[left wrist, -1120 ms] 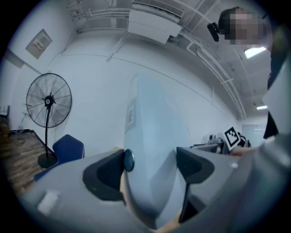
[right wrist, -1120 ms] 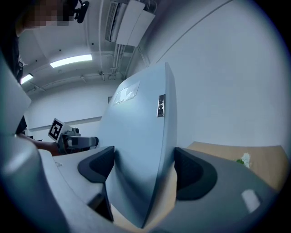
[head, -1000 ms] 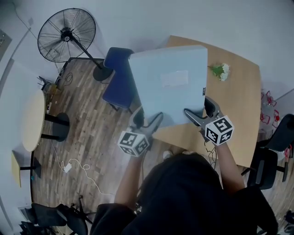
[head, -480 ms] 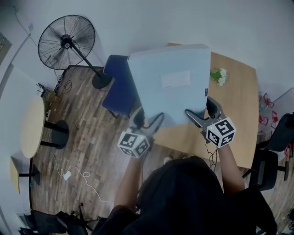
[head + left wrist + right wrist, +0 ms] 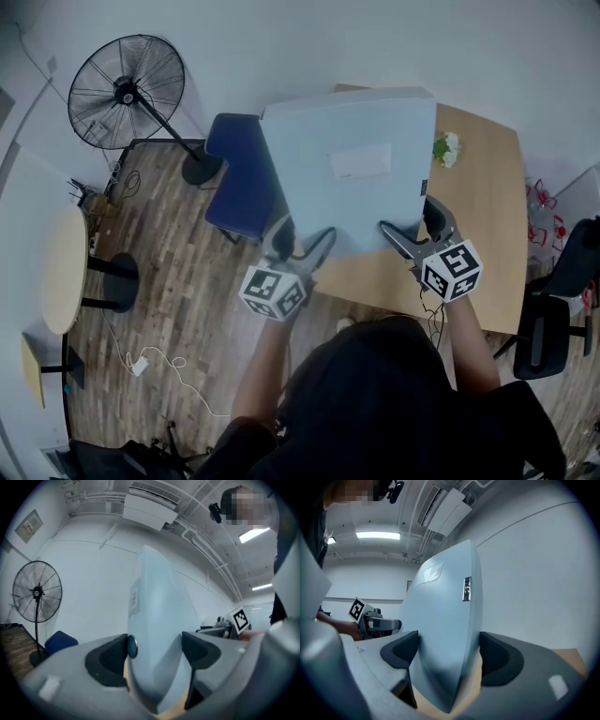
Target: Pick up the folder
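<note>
Head view: the pale blue-grey folder point(image 5: 347, 169) is held up over the wooden table point(image 5: 487, 216). Its 6 o'clock edge is pinched by the left gripper point(image 5: 300, 246) and the right gripper point(image 5: 412, 232). Gripped only along that edge, the broad, smooth board could tip and slide out.

Left gripper view: both jaws press on the folder, with a dark stud point(image 5: 132, 647) at 9 o'clock.

Right gripper view: the jaws clamp the thick, slightly curved cover, with a small tag point(image 5: 466, 588) at 12 o'clock.

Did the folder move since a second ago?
Yes. The folder came up toward the camera: its right edge now reaches the flowers and it hides more of the table.
</note>
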{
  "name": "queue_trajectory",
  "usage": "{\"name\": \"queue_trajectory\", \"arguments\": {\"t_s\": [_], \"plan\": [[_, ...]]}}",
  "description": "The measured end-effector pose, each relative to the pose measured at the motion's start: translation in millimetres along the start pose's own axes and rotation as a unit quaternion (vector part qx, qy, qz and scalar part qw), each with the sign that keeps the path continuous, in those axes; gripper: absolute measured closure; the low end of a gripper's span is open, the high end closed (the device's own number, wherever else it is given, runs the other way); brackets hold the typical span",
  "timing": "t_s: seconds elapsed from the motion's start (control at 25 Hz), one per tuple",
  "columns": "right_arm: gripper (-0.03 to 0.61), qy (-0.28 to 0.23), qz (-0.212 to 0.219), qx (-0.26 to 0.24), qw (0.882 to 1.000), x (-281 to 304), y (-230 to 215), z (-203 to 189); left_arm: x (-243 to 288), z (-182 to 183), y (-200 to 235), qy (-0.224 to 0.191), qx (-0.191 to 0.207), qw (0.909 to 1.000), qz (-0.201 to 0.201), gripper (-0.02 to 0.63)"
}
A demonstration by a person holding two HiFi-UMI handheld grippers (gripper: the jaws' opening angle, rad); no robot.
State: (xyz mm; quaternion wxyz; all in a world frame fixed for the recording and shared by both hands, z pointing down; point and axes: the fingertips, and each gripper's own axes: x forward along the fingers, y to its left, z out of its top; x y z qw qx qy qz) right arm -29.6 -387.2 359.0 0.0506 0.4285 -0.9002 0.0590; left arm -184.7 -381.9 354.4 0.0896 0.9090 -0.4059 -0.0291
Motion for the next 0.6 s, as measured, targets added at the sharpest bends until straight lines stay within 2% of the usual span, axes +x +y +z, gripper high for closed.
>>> {"name": "queue_trajectory", "arguments": {"t_s": [0.6], "plan": [[0.166,0.001,0.006,-0.007,1.000,25,17,-5,-15,-1,25,0.000,0.008,0.9999,0.009,0.247]]}}
